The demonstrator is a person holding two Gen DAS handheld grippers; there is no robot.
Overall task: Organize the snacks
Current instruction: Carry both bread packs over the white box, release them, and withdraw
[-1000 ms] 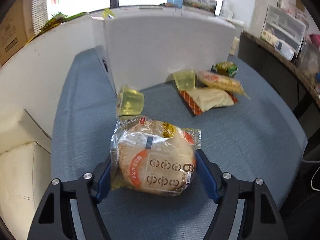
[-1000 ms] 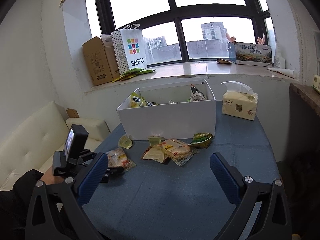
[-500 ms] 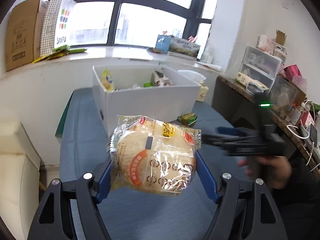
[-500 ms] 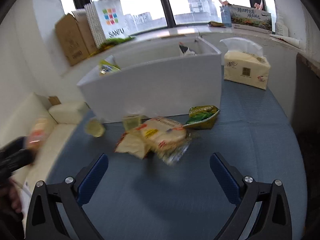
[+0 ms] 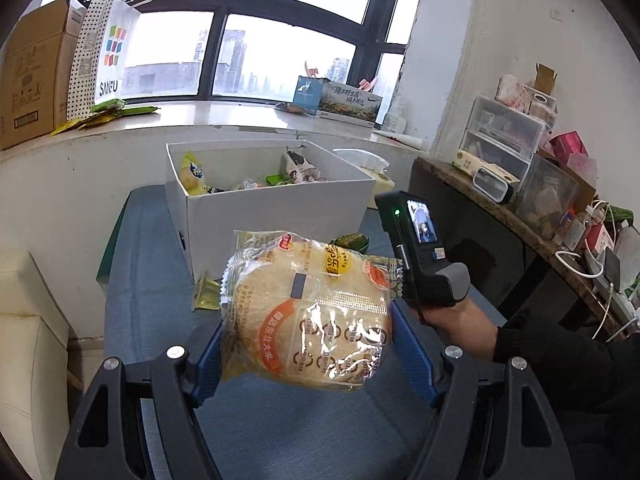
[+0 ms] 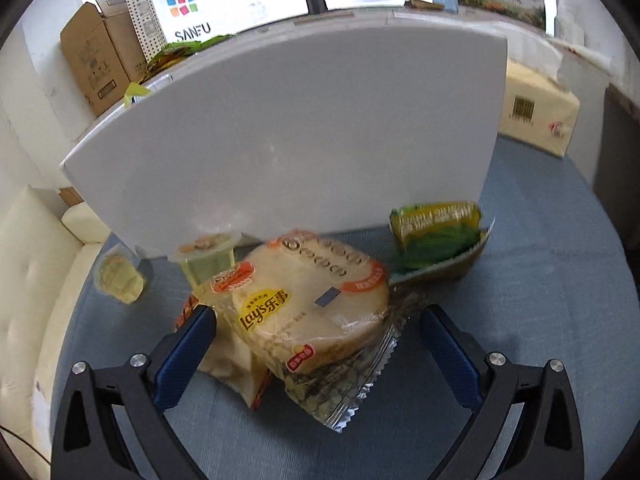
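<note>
My left gripper (image 5: 306, 354) is shut on a round rice-cracker packet (image 5: 310, 308) and holds it in the air, short of the white box (image 5: 264, 204), which holds several snacks. My right gripper (image 6: 318, 344) is open, low over the blue table, its fingers on either side of a Lay's rice-cracker packet (image 6: 308, 304) that lies on other packets in front of the box wall (image 6: 296, 128). A green packet (image 6: 436, 236) and two jelly cups (image 6: 206, 254) (image 6: 120, 278) lie by the box.
A tissue pack (image 6: 536, 110) stands right of the box. The right hand-held unit (image 5: 420, 252) shows in the left wrist view. A cream sofa (image 5: 28, 344) is at the left, a cluttered side shelf (image 5: 532, 184) at the right. A jelly cup (image 5: 206, 294) lies below the box.
My left gripper has lifted the packet off the table and raised it toward the box. My right gripper has dropped down and moved in around the Lay's packet.
</note>
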